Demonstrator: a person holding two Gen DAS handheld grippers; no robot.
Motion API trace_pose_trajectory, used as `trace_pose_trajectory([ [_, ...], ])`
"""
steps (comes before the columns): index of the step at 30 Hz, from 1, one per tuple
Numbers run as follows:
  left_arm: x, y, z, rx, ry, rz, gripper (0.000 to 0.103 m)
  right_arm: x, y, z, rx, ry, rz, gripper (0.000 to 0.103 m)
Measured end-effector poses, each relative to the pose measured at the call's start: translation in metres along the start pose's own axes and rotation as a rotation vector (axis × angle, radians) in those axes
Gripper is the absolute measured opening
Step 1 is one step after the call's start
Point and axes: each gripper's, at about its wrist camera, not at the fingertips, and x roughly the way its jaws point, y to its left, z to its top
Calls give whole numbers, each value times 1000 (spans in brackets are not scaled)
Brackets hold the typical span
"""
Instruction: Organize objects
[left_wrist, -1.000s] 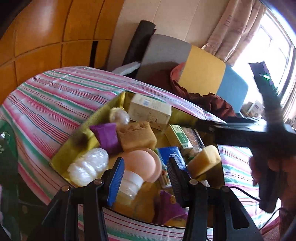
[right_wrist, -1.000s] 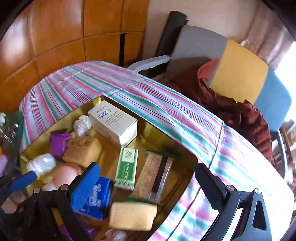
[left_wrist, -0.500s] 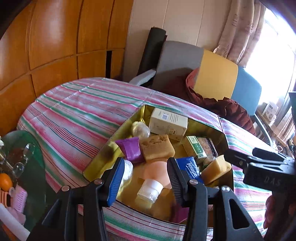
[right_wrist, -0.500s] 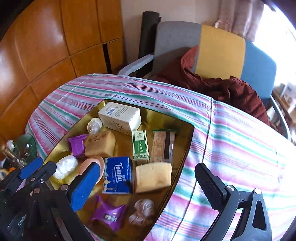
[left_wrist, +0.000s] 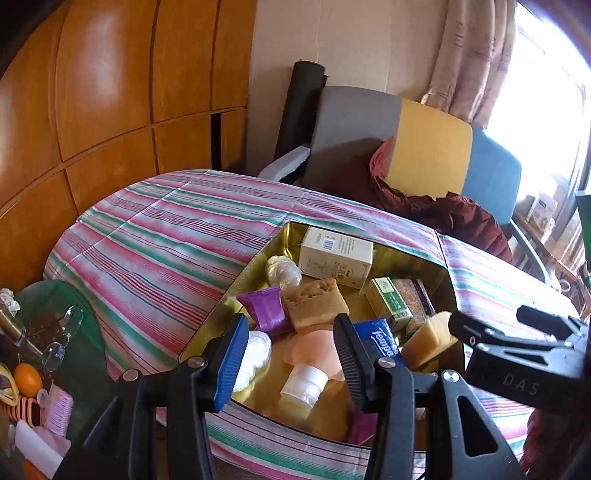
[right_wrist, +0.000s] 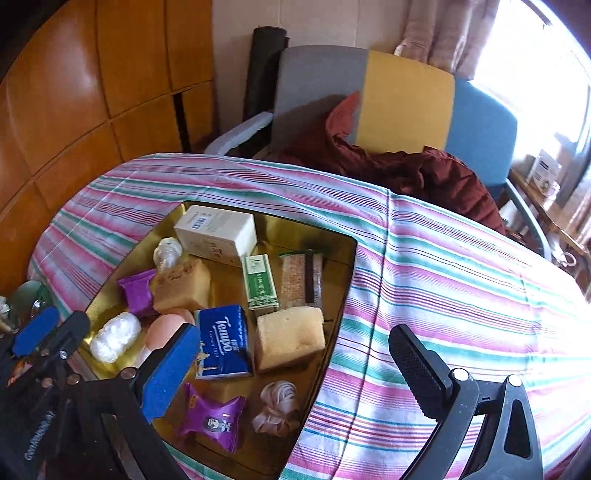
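Gold-coloured tray (right_wrist: 347, 258) sits sunk into the striped cloth (right_wrist: 461, 295) of the table; inside it lie a white box (right_wrist: 218, 229) at the far end, a green packet (right_wrist: 260, 282) beside a brown snack bar (right_wrist: 301, 278), a blue tissue pack (right_wrist: 223, 341) touching a yellow sponge (right_wrist: 290, 338), a purple sweet (right_wrist: 212, 417) and a pink hair tie (right_wrist: 277, 406) nearest the camera; the left hand-held gripper (left_wrist: 291, 354) hovers over the tray's near edge, partly open and empty; the right hand-held gripper (right_wrist: 291, 373) stands wide open, holding nothing; a chair (right_wrist: 369, 92) with a dark red jacket (right_wrist: 406, 170) stands behind the table.
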Motion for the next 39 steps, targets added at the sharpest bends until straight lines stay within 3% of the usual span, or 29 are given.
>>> trace_pose_trajectory([
  [10, 1, 8, 4, -22, -4, 88, 48, -2, -2, -4, 59, -4, 25, 103],
  [18, 6, 6, 3, -6, 59, 100, 48, -2, 1, -5, 71, 0, 20, 103],
  [39, 5, -5, -2, 21, 116, 32, 48, 3, -9, -9, 115, 13, -27, 103],
])
